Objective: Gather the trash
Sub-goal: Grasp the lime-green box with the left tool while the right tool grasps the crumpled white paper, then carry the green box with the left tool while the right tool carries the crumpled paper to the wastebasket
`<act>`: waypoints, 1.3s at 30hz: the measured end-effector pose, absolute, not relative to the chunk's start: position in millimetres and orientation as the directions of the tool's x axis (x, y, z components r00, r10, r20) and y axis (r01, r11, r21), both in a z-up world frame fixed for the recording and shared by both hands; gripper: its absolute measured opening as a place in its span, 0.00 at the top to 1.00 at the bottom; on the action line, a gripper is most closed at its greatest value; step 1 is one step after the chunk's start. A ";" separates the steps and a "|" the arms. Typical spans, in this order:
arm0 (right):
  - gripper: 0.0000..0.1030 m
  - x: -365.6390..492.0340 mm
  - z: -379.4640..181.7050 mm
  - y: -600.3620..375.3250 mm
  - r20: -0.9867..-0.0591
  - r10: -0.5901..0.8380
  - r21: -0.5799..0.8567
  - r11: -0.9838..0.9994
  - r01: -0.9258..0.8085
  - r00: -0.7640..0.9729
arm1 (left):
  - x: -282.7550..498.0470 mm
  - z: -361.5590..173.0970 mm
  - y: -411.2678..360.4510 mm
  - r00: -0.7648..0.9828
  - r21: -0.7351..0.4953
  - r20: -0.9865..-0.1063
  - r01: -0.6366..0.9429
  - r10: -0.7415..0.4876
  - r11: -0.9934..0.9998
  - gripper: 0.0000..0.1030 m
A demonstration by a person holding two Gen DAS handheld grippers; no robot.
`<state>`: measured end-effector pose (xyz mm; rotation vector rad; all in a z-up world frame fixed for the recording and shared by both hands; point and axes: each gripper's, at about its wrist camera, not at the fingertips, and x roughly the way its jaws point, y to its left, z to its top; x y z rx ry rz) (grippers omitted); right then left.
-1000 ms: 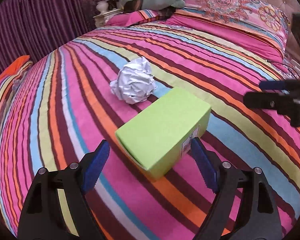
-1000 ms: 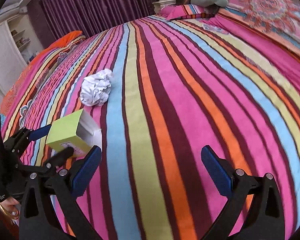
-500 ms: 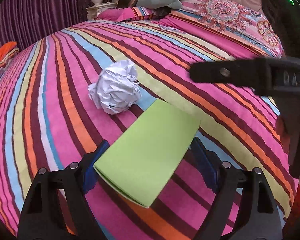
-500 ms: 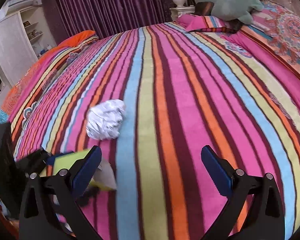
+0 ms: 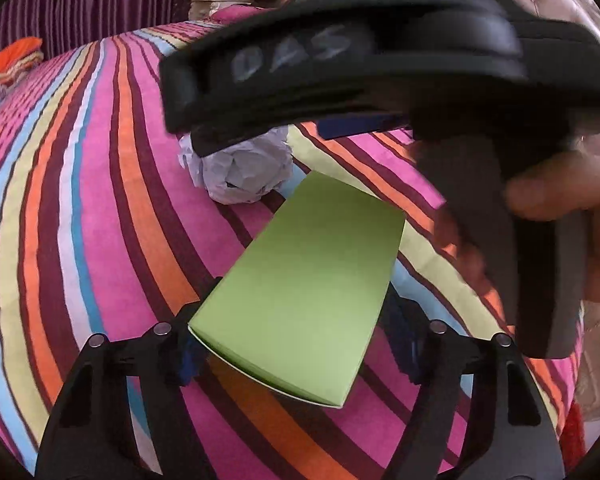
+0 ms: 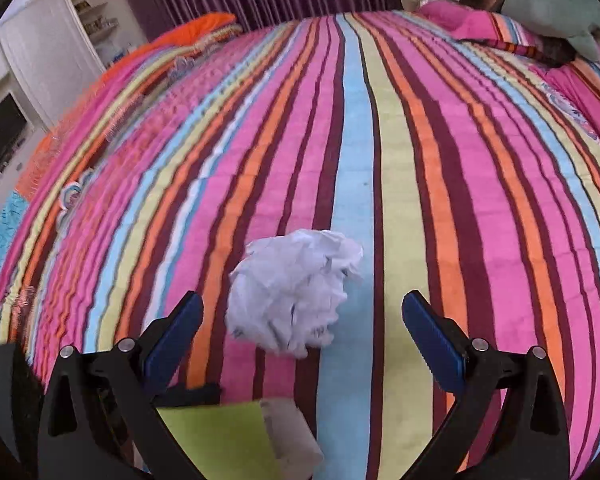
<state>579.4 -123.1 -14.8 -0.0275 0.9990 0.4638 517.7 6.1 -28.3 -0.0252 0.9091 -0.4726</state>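
From the left wrist, the flat lime-green cardboard box (image 5: 304, 288) is seen clamped by the left gripper (image 5: 296, 344) above the striped bedspread (image 5: 100, 208). Only the right wrist shows the right gripper (image 6: 300, 328) spread wide around the crumpled white paper ball (image 6: 296, 292).

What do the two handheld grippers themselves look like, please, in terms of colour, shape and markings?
Both the left gripper and right gripper have matte black angular frames with silver rivets and ribbed blue pads on the fingers. The right one's black body bears pale lettering; a bare hand grips it.
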 end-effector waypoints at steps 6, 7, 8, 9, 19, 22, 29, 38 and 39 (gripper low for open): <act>0.25 583.5 -28.8 -109.4 -0.840 0.318 0.151 0.916 -0.373 0.441 | 522.4 -30.1 9.7 0.497 -0.252 -0.761 0.365 -0.416 0.896 0.41; 0.33 581.6 -27.6 -110.3 -0.837 0.343 0.187 0.911 -0.366 0.427 | 522.3 -29.6 8.7 0.495 -0.242 -0.766 0.369 -0.410 0.897 0.43; 0.43 579.6 -25.8 -110.9 -0.836 0.329 0.176 0.919 -0.353 0.440 | 522.2 -28.8 8.1 0.495 -0.237 -0.768 0.371 -0.407 0.898 0.45; 0.44 575.9 -22.1 -113.1 -0.832 0.302 0.150 0.930 -0.335 0.465 | 521.6 -28.5 8.2 0.494 -0.237 -0.768 0.371 -0.407 0.898 0.46; 0.45 539.8 -1.6 -188.5 -0.810 0.213 0.139 0.975 -0.174 0.547 | 503.9 -21.5 10.0 0.506 -0.234 -0.782 0.302 -0.363 0.924 0.49; 0.45 511.6 -1.1 -217.8 -0.805 0.201 0.155 0.980 -0.129 0.559 | 493.6 -16.1 11.0 0.513 -0.237 -0.782 0.282 -0.355 0.930 0.49; 0.45 454.4 -4.0 -250.6 -0.797 0.212 0.214 0.975 -0.063 0.566 | 447.1 6.8 11.7 0.542 -0.208 -0.783 0.233 -0.305 0.950 0.49; 0.45 388.0 -3.5 -250.2 -0.792 0.226 0.226 0.971 -0.073 0.567 | 372.8 23.5 22.9 0.567 -0.168 -0.786 0.184 -0.244 0.968 0.49; 0.45 382.1 -2.3 -249.0 -0.789 0.226 0.222 0.972 -0.077 0.571 | 363.6 24.0 25.5 0.568 -0.164 -0.788 0.176 -0.236 0.971 0.49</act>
